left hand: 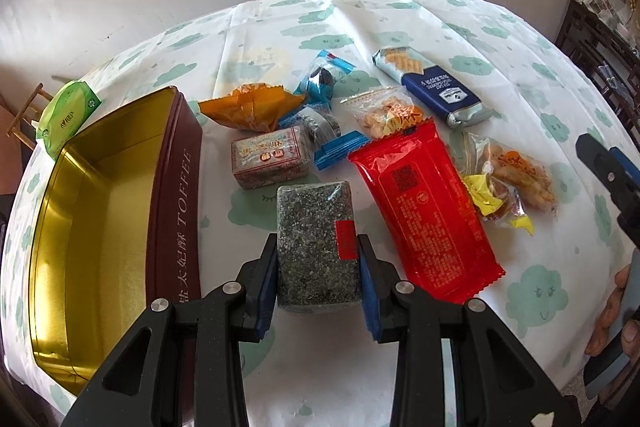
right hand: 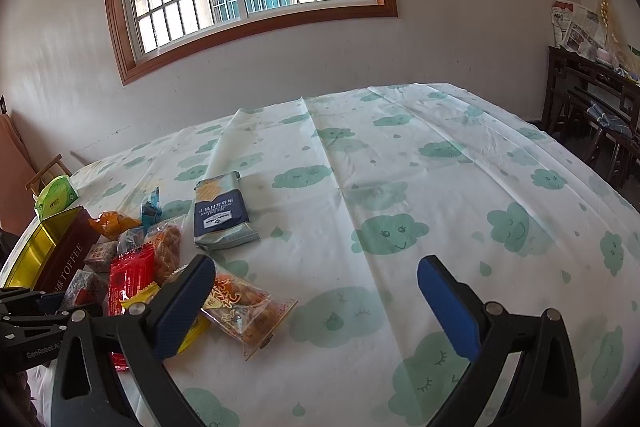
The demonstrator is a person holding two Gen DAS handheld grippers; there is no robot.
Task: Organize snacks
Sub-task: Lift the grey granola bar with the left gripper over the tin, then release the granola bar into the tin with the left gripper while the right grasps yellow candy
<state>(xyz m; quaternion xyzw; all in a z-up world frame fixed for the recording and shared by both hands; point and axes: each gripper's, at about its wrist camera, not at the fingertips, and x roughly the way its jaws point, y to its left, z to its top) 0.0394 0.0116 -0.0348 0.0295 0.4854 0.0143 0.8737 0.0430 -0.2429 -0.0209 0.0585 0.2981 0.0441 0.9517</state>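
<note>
Now | left tongs (left hand: pixel 318 281) angled down, clamping speckled block (left hand: pixel 316 243) | right tongs (right hand: pixel 316 307) agape

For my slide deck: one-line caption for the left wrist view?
Left tongs gripping a speckled snack bar beside the open toffee tin.

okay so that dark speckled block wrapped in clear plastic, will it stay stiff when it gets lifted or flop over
The dark speckled plastic-wrapped block probably stays stiff: its edges look straight between the left gripper pads. The glossy film may be slippery. It looks dense, perhaps heavy for its size.
</note>
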